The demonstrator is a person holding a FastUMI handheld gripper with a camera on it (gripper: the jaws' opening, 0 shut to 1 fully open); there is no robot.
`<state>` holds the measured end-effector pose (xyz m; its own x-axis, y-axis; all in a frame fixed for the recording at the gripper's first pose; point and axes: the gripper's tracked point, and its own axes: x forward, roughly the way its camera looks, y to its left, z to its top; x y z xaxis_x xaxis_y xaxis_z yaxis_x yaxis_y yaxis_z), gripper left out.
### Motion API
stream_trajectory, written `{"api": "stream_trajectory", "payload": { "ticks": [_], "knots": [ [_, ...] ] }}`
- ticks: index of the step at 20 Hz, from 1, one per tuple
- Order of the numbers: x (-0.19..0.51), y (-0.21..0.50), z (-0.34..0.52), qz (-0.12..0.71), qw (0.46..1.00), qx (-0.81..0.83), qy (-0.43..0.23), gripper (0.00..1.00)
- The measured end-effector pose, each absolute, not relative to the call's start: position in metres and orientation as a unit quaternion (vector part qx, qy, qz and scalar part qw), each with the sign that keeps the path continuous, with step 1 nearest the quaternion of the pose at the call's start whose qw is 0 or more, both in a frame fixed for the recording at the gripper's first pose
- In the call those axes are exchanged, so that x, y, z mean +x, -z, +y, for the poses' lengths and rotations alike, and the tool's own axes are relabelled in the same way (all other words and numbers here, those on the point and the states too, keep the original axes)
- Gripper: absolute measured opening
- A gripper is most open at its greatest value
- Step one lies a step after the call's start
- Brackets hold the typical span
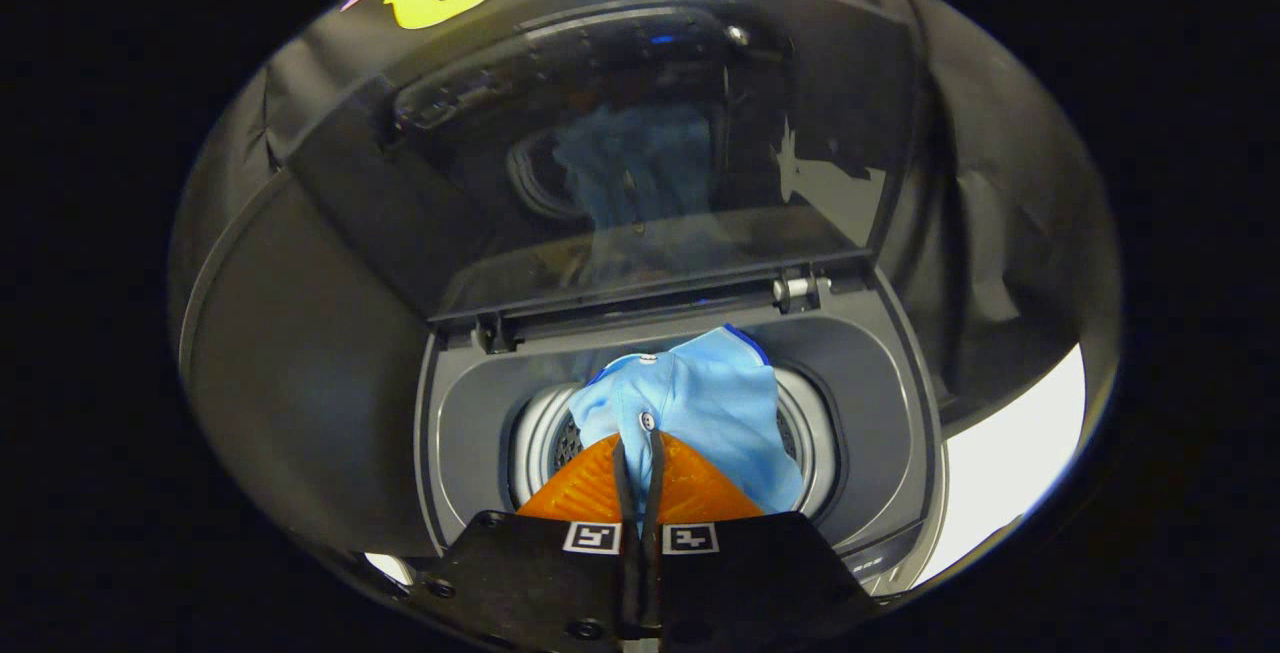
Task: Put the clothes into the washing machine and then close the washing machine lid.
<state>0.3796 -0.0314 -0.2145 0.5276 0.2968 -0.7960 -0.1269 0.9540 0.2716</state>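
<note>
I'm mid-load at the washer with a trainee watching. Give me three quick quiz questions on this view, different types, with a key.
1. True or false: the dark glass washing machine lid stands raised open.
2. What do the gripper fingers pinch? A) a white towel B) the light blue buttoned garment C) a hinge pin
3. Fill in: the garment hangs over the round metal ____ of the grey washing machine.

Key: 1 true; 2 B; 3 drum.

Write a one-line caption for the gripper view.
Gripper shut on a light blue garment, holding it over the washing machine drum, lid raised open behind.
</note>
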Motion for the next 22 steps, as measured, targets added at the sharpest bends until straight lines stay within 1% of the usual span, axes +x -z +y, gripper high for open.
{"api": "stream_trajectory", "payload": {
  "ticks": [2, 8, 13, 17, 18, 22],
  "knots": [
    [0.382, 0.227, -0.028, 0.486, 0.861, 0.095, -0.116, 0.01],
    [0.387, 0.249, -0.015, 0.494, 0.857, 0.082, -0.118, 0.01],
    [0.38, 0.252, -0.014, 0.496, 0.857, 0.067, -0.122, 0.02],
    [0.376, 0.265, -0.024, 0.502, 0.855, 0.068, -0.107, 0.96],
    [0.374, 0.264, -0.023, 0.504, 0.853, 0.074, -0.111, 0.98],
    [0.371, 0.259, -0.022, 0.497, 0.855, 0.079, -0.121, 0.98]
  ]
}}
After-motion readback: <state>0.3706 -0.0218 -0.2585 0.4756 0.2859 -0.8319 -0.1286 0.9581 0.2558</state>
